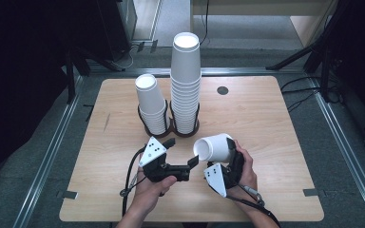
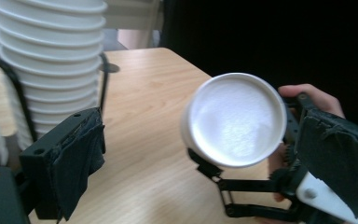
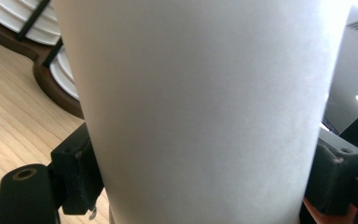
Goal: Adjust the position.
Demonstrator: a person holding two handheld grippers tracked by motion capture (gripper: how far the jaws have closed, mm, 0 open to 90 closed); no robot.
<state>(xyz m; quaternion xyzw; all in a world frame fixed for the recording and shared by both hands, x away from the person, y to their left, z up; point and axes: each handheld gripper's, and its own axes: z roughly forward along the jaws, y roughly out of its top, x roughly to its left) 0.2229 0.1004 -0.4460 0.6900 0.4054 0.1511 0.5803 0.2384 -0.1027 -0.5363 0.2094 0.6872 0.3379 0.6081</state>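
A single white paper cup (image 1: 215, 147) is held on its side by the right gripper (image 1: 231, 156), whose two black jaws are pressed against opposite sides of the cup's wall; in the right gripper view the cup's white wall (image 3: 205, 112) is seen clamped between the dark pads at both lower corners. The cup is raised off the wooden table (image 1: 266, 118) and lies in front of the taller stack of cups (image 1: 186, 85), slightly to its right, on the person's side. The cup's round end is turned toward the left gripper (image 1: 185, 154), and in the left gripper view that white disc (image 2: 235, 119) is seen between the two padded jaws, apart from both. The left gripper's jaws are spread wide and nothing is held between them; one fingertip (image 1: 193, 161) is just beside the cup's end, though whether it touches cannot be told. The left gripper itself is found in front of the taller stack, below the gap between the two stacks. The shorter stack of cups (image 1: 152, 104) stands just beside the taller stack, on its left, and both stacks are seated in a dark wire holder (image 1: 171, 128). A small dark round disc (image 1: 223, 90) is set in the tabletop to the right of the taller stack.
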